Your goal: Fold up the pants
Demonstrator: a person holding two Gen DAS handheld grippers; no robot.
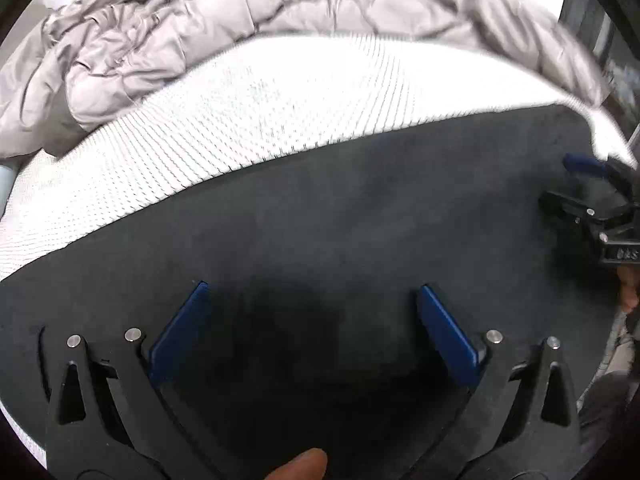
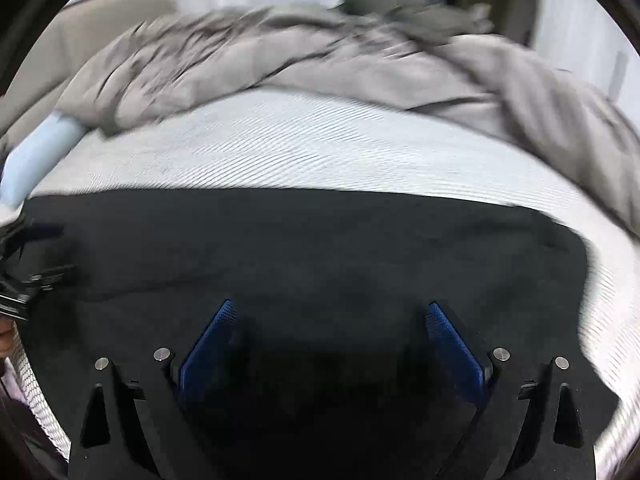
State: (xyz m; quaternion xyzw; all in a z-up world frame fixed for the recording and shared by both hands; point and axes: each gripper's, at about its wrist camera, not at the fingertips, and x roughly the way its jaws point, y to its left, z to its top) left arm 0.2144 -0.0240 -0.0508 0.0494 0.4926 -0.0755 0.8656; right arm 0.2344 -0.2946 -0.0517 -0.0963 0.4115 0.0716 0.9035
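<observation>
Dark grey pants (image 1: 340, 216) lie flat on a white textured mattress (image 1: 240, 120); they also show in the right wrist view (image 2: 320, 248). My left gripper (image 1: 312, 292) is open, its blue pads spread wide just above the pants, holding nothing. My right gripper (image 2: 330, 308) is open too, low over the pants and empty. The right gripper also shows at the right edge of the left wrist view (image 1: 592, 192). The left gripper shows blurred at the left edge of the right wrist view (image 2: 36, 256).
A crumpled grey duvet (image 1: 160, 40) is heaped along the far side of the mattress, also seen in the right wrist view (image 2: 320, 52). A light blue object (image 2: 40, 156) sits at the mattress's left edge. The mattress (image 2: 320, 148) runs beyond the pants.
</observation>
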